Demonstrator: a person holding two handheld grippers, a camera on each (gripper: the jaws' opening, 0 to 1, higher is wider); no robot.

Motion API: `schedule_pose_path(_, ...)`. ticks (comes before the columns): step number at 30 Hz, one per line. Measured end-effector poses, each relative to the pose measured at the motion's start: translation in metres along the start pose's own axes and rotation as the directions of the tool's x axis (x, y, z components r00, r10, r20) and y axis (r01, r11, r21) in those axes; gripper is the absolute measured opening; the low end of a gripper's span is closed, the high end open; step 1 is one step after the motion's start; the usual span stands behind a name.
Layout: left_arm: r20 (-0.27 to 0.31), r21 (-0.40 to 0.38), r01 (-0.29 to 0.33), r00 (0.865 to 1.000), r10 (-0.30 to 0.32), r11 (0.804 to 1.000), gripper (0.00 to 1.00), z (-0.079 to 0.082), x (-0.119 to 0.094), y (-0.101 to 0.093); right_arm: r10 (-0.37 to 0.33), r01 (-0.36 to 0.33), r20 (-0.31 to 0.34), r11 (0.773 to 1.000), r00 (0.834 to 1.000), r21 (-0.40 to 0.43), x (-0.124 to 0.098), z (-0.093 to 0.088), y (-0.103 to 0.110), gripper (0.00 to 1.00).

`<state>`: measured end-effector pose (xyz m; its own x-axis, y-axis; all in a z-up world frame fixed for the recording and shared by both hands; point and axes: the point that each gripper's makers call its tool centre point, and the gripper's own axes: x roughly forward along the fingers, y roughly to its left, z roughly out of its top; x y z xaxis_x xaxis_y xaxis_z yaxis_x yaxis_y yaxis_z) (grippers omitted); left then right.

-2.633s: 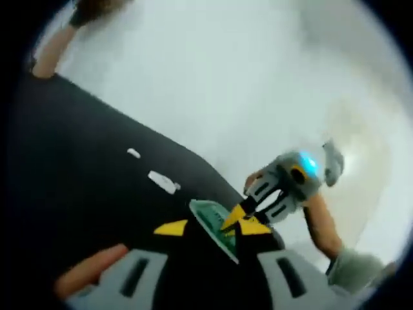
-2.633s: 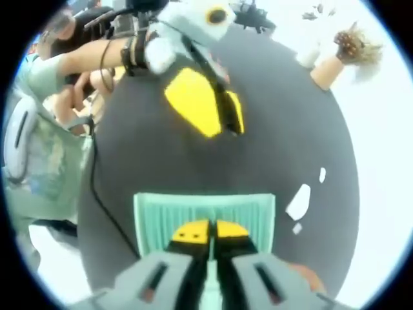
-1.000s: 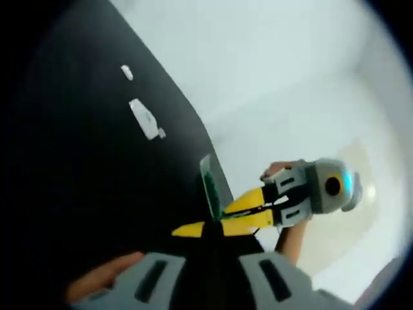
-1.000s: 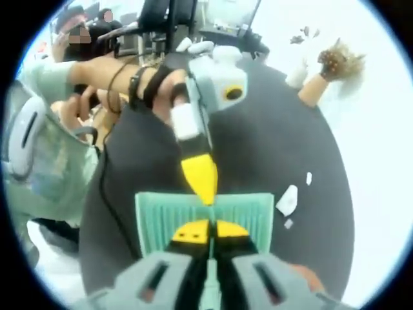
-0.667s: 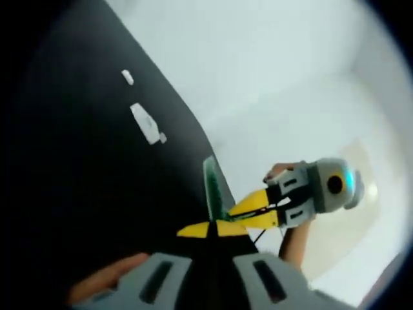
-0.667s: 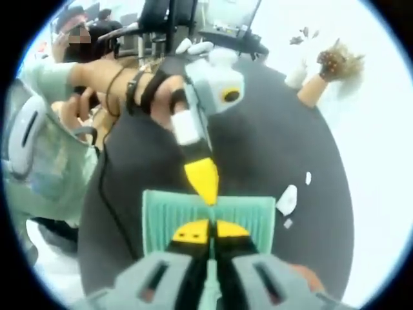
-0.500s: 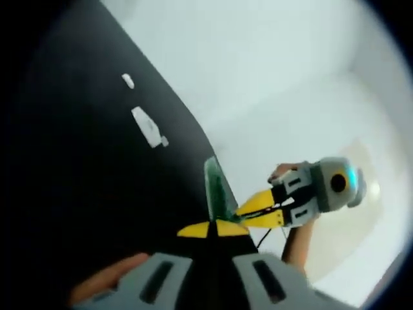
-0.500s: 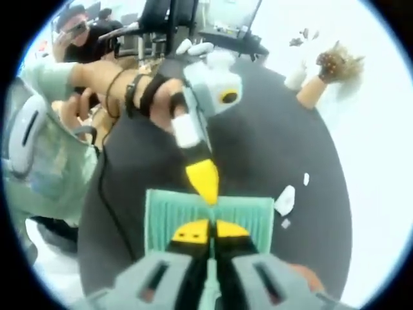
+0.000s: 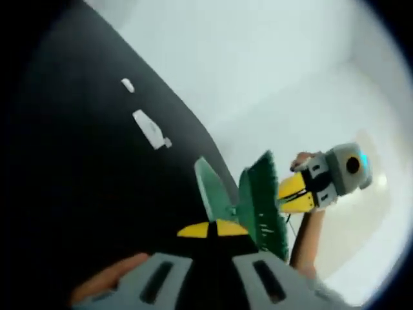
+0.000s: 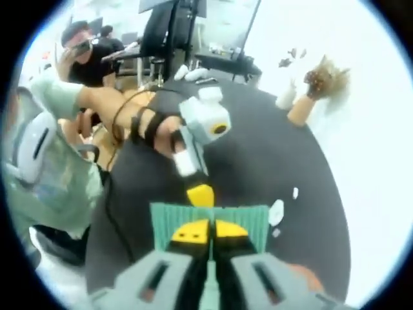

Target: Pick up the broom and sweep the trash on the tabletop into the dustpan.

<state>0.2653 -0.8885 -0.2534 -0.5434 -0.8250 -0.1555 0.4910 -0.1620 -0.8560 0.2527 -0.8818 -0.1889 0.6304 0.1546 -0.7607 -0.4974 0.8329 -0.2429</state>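
My left gripper [image 9: 213,229] is shut on the thin green dustpan [image 9: 210,188], seen edge-on over the black tabletop [image 9: 77,194]. Just right of it hangs the green broom [image 9: 261,210], with my right gripper [image 9: 292,194] shut on it. In the right gripper view my right gripper [image 10: 209,232] grips the broom [image 10: 213,219], whose ridged head spreads across in front of the jaws. The left gripper [image 10: 201,194] reaches in from the upper left, its yellow jaws together at the broom's far edge. White paper scraps [image 9: 151,128] [image 10: 276,212] lie on the tabletop.
The round black table [image 10: 258,148] ends close to the scraps, with white floor beyond. A black cable [image 10: 115,213] runs along its left side. A person in a green top [image 10: 51,174] stands left, another person and chairs behind. A brown ornament [image 10: 316,81] stands at the far rim.
The broom and dustpan, pressed together before, have come apart. The right gripper has drawn the broom away to the right of the dustpan, and the right gripper view has pulled back.
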Motion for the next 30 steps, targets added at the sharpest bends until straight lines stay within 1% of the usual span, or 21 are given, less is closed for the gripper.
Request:
schedule_pose_path(6, 0.004, -0.001, 0.000, 1.000, 0.000, 1.000, 0.01, 0.006, -0.001, 0.001, -0.011, 0.011, -0.009, 1.000, 1.000, 0.004, -0.001, -0.003, -0.002, 0.01)
schedule_pose_path(7, 0.003, 0.004, -0.002, 1.000, 0.002, 1.000, 0.01, 0.007, -0.001, 0.001, -0.010, 0.010, -0.010, 1.000, 1.000, 0.005, -0.001, -0.003, 0.001, 0.01)
schedule_pose_path(9, 0.001, 0.022, -0.004, 1.000, 0.004, 1.000, 0.01, 0.007, 0.000, 0.001, -0.016, 0.016, -0.004, 1.000, 1.000, 0.004, -0.004, -0.002, 0.001, 0.01)
schedule_pose_path(12, -0.003, 0.061, -0.023, 1.000, 0.023, 0.998, 0.02, 0.003, 0.001, 0.001, -0.022, 0.021, 0.016, 1.000, 1.000, 0.010, -0.008, 0.000, 0.002, 0.01)
schedule_pose_path(13, -0.005, 0.075, -0.031, 0.999, 0.032, 0.997, 0.03, 0.002, 0.001, 0.001, -0.021, 0.021, 0.020, 1.000, 1.000, 0.011, -0.010, 0.000, 0.000, 0.01)
schedule_pose_path(17, -0.018, 0.126, -0.044, 0.999, 0.047, 0.991, 0.05, -0.004, 0.003, 0.000, -0.030, 0.030, 0.012, 0.999, 0.999, 0.016, -0.010, -0.003, -0.001, 0.01)
schedule_pose_path(19, -0.032, 0.182, -0.078, 0.996, 0.085, 0.980, 0.06, -0.004, 0.001, 0.005, -0.032, 0.031, 0.011, 0.999, 0.999, 0.017, -0.009, -0.005, 0.000, 0.01)
schedule_pose_path(20, -0.031, 0.221, -0.101, 0.993, 0.110, 0.970, 0.06, -0.003, 0.000, 0.008, -0.031, 0.031, 0.011, 0.999, 0.999, 0.018, -0.009, -0.005, 0.001, 0.01)
schedule_pose_path(21, -0.026, 0.265, -0.132, 0.989, 0.144, 0.955, 0.07, -0.001, -0.001, 0.013, -0.030, 0.030, 0.011, 0.999, 0.999, 0.017, -0.008, -0.005, 0.003, 0.01)
schedule_pose_path(22, -0.025, 0.297, -0.142, 0.987, 0.157, 0.944, 0.07, -0.001, -0.002, 0.013, -0.031, 0.030, 0.013, 0.999, 0.999, 0.016, -0.008, -0.004, 0.003, 0.01)
schedule_pose_path(24, -0.024, 0.307, -0.156, 0.985, 0.171, 0.939, 0.10, -0.001, -0.003, 0.014, -0.030, 0.029, 0.015, 0.999, 0.999, 0.021, -0.009, -0.003, 0.003, 0.01)
schedule_pose_path(28, -0.001, 0.326, -0.175, 0.983, 0.186, 0.929, 0.13, 0.006, -0.009, 0.015, -0.038, 0.038, -0.006, 0.999, 0.999, 0.029, -0.010, -0.004, -0.005, 0.01)
schedule_pose_path(29, 0.009, 0.335, -0.186, 0.981, 0.194, 0.924, 0.15, 0.009, -0.011, 0.016, -0.041, 0.041, -0.014, 0.998, 0.999, 0.038, -0.010, -0.005, -0.005, 0.01)
schedule_pose_path(30, 0.027, 0.355, -0.198, 0.979, 0.201, 0.914, 0.17, 0.012, -0.013, 0.017, -0.044, 0.045, -0.018, 0.998, 0.999, 0.042, -0.010, -0.006, -0.006, 0.01)
